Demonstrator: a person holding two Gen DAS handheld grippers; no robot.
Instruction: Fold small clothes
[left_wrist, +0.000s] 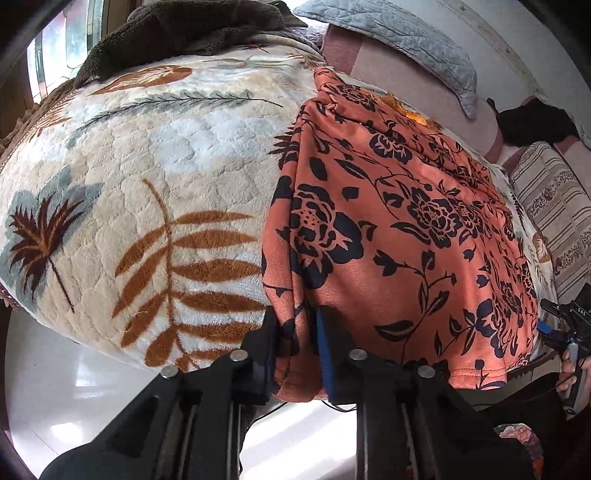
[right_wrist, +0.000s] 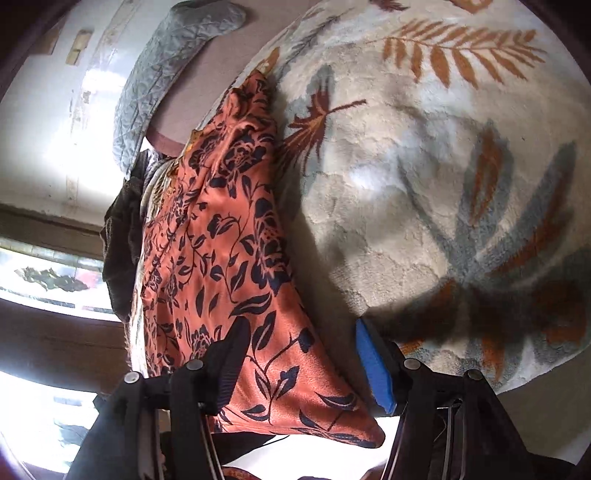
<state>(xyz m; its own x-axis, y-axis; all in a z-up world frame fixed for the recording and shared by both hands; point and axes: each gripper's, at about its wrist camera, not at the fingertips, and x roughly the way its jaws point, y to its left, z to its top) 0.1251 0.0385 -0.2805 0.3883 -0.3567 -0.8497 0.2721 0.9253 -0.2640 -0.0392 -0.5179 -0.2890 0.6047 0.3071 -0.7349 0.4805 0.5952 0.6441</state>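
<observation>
An orange garment (left_wrist: 399, 229) printed with dark flowers lies spread on a plush, leaf-patterned blanket (left_wrist: 155, 192), its near edge hanging over the blanket's edge. In the left wrist view, the left gripper (left_wrist: 297, 354) at 6 o'clock is clenched on a bunched corner of the cloth. In the right wrist view, the right gripper (right_wrist: 303, 358) at 6 o'clock stands released, its jaws apart astride the garment's other corner; whether the pads touch it is unclear. A grey quilted pillow (left_wrist: 413, 40) lies at 1 o'clock.
</observation>
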